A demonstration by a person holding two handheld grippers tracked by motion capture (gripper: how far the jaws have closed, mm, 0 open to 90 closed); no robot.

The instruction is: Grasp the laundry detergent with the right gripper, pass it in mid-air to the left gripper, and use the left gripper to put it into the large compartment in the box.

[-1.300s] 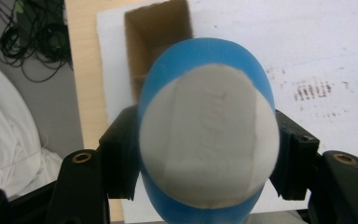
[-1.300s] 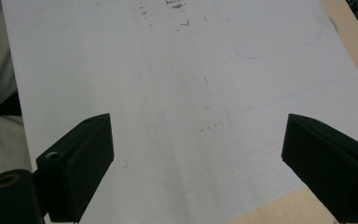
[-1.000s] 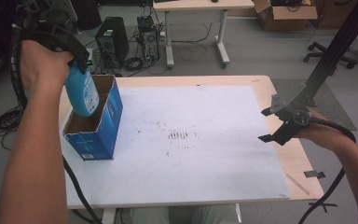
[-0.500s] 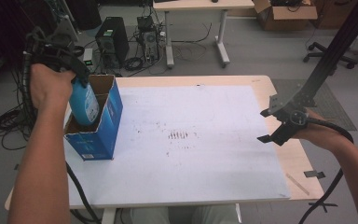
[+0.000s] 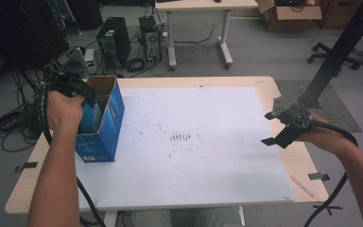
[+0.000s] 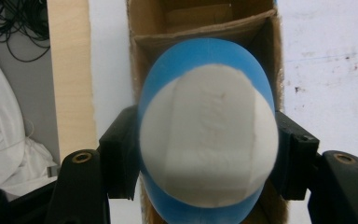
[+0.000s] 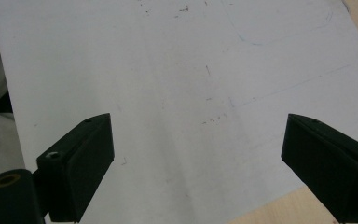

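Observation:
A blue bottle (image 6: 208, 140) with a white end sits between the jaws of my left gripper (image 6: 208, 156), which is shut on its sides. It is partly down inside the open blue cardboard box (image 5: 105, 127) at the table's left; the brown inside of the box (image 6: 196, 18) shows past the bottle. In the high view the bottle (image 5: 90, 119) shows just below the person's left hand. My right gripper (image 5: 268, 127) hovers open over the right edge of the white sheet (image 5: 208, 142), and nothing is between its jaws in the right gripper view (image 7: 198, 158).
The white sheet covers most of the wooden table (image 5: 293, 161). A black slanted pole (image 5: 333, 61) rises behind the right hand. On the floor beyond lie a computer tower (image 5: 108, 40), cables, another table's legs (image 5: 172, 42) and a cardboard box (image 5: 288, 14).
My left hand has come down with the bottle, from above the box to partly inside it. The right gripper has not moved.

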